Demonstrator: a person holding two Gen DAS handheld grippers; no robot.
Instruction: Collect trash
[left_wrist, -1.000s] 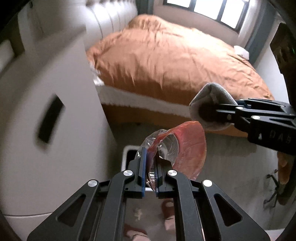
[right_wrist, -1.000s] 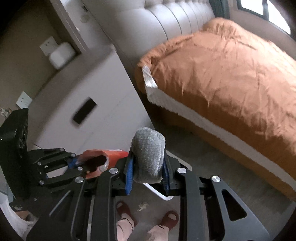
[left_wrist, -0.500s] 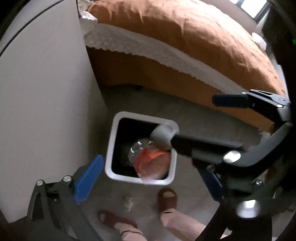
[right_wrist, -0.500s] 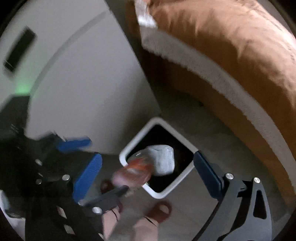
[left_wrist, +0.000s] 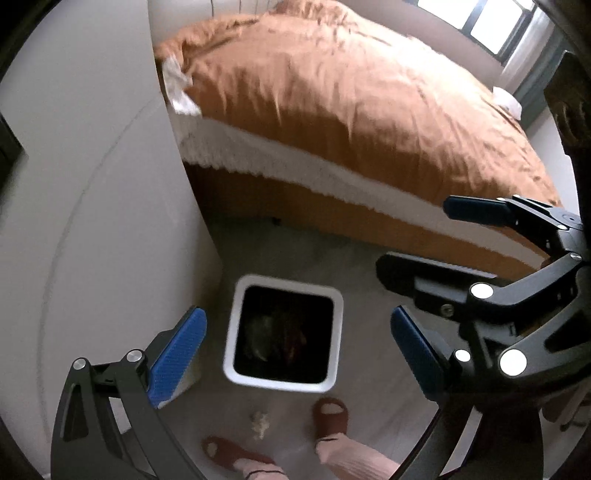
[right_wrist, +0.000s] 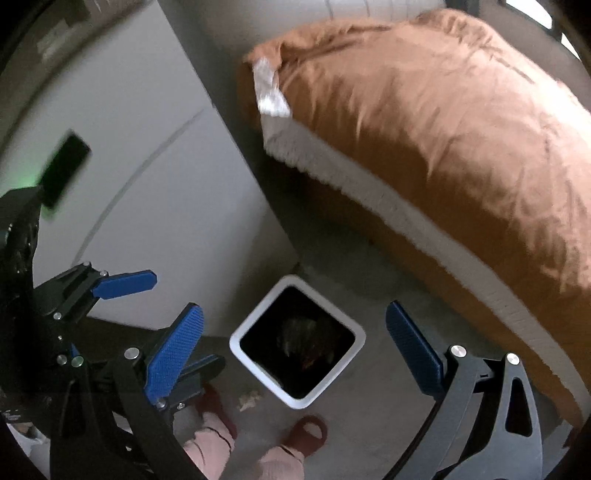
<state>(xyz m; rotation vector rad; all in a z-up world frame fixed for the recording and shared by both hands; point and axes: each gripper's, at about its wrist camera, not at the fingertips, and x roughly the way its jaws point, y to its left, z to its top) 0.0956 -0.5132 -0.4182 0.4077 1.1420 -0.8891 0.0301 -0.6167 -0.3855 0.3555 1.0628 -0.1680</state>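
Note:
A white square trash bin (left_wrist: 237, 325) stands on the floor between the cabinet and the bed; it also shows in the right wrist view (right_wrist: 255, 365). Dim trash lies inside it, an orange-red wrapper (left_wrist: 291, 332) and a greyish piece (right_wrist: 295, 328). My left gripper (left_wrist: 295, 350) is open and empty above the bin. My right gripper (right_wrist: 295, 347) is open and empty above the bin too. The right gripper's fingers (left_wrist: 476, 210) show at the right of the left wrist view. The left gripper's fingers (right_wrist: 125, 282) show at the left of the right wrist view.
A white cabinet (left_wrist: 92, 203) stands close on the left. A bed with an orange duvet (left_wrist: 351, 103) fills the right and back. A small crumpled scrap (left_wrist: 259, 421) lies on the floor in front of the bin, near the person's slippered feet (left_wrist: 330, 413).
Both grippers opened. The orange wrapper and the grey wad dropped from the jaws into the bin. Both cameras tilted down toward the bin, then lifted slightly.

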